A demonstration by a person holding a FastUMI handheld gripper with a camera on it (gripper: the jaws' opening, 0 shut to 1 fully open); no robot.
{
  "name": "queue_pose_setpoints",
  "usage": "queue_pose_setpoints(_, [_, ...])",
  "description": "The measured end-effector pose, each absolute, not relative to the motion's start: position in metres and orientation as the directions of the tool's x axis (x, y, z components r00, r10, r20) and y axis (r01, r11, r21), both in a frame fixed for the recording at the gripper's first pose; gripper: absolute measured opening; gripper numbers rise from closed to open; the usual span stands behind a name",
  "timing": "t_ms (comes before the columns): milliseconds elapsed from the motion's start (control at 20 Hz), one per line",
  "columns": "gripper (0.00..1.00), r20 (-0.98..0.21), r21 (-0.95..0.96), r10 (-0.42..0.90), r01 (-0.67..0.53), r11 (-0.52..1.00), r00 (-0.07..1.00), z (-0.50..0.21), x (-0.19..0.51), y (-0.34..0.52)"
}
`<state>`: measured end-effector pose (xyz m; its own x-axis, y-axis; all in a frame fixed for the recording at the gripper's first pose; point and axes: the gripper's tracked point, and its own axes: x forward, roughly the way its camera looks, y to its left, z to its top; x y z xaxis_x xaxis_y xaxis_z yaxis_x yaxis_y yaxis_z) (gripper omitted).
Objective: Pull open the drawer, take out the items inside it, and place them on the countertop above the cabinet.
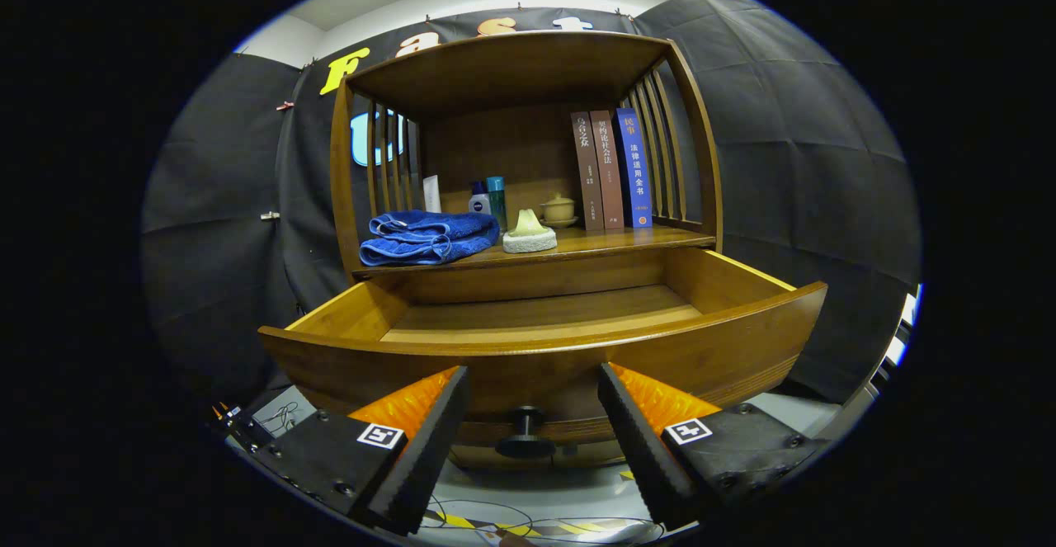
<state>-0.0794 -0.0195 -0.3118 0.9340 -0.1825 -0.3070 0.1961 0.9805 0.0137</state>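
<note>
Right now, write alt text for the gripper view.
A wooden cabinet's drawer stands pulled open, its visible inside bare, with the open gripper either side of its knob, not touching. On the countertop above lie a blue towel, a pale sponge, bottles and three books.

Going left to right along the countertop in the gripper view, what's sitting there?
Blue towel → blue and teal bottles → pale sponge-like item → small lidded cup → three upright books. The open gripper flanks the drawer knob below.
</note>
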Motion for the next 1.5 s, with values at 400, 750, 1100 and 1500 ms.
queue_pose_setpoints(400, [0.98,-0.305,0.002,-0.208,0.219,0.976,0.929,-0.309,-0.069,-0.014])
queue_pose_setpoints(750, [0.98,-0.283,0.000,-0.218,0.227,0.974,0.934,-0.293,-0.020,-0.025])
queue_pose_setpoints(1100, [0.99,-0.213,-0.026,-0.254,0.254,0.967,0.944,-0.281,0.030,-0.041])
queue_pose_setpoints(1500, [0.98,-0.169,-0.027,-0.254,0.253,0.967,0.952,-0.283,0.052,-0.046])
